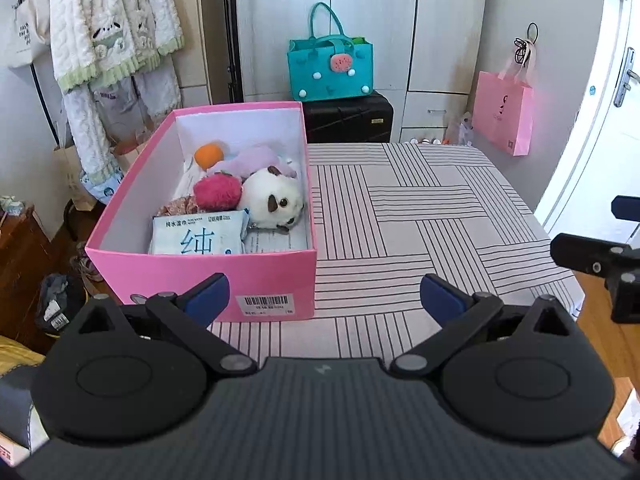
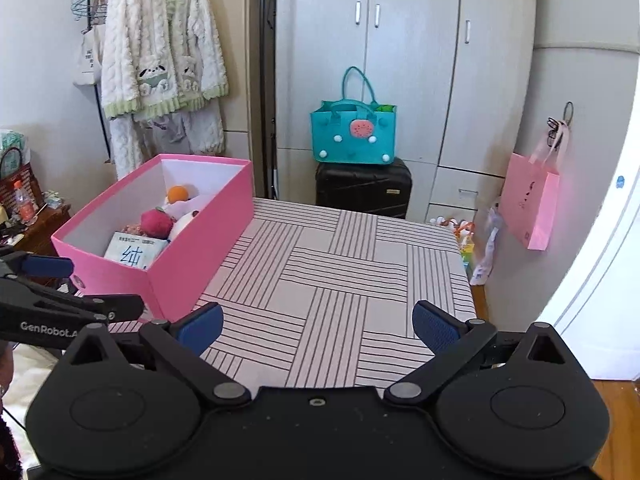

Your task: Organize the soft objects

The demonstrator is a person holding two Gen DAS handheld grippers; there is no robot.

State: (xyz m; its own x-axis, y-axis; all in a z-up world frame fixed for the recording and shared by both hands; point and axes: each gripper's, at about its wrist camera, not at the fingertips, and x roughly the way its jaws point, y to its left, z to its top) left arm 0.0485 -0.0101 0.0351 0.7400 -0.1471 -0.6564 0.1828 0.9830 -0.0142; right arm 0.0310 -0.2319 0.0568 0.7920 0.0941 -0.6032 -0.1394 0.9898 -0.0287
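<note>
A pink box [image 1: 208, 276] [image 2: 180, 268] stands at the left of the striped table [image 1: 420, 208] [image 2: 340, 272]. Inside lie a white plush animal [image 1: 272, 200], a pink fuzzy ball [image 1: 218, 191] [image 2: 157, 222], an orange ball [image 1: 209, 155] [image 2: 177, 194], a lilac plush [image 1: 252, 160] and a pack of wet wipes [image 1: 200, 236] [image 2: 134, 254]. My left gripper [image 1: 324, 300] hangs open just in front of the box's near wall, holding nothing. My right gripper [image 2: 318, 328] is open over the table's near edge, empty, to the right of the box.
A teal felt bag [image 1: 330, 68] [image 2: 354, 132] sits on a black suitcase [image 1: 348, 118] [image 2: 364, 188] behind the table. A pink paper bag [image 1: 504, 114] [image 2: 530, 204] hangs at the right wall. Fluffy clothes [image 1: 116, 32] [image 2: 164, 56] hang at the left. A wardrobe [image 2: 400, 60] fills the back.
</note>
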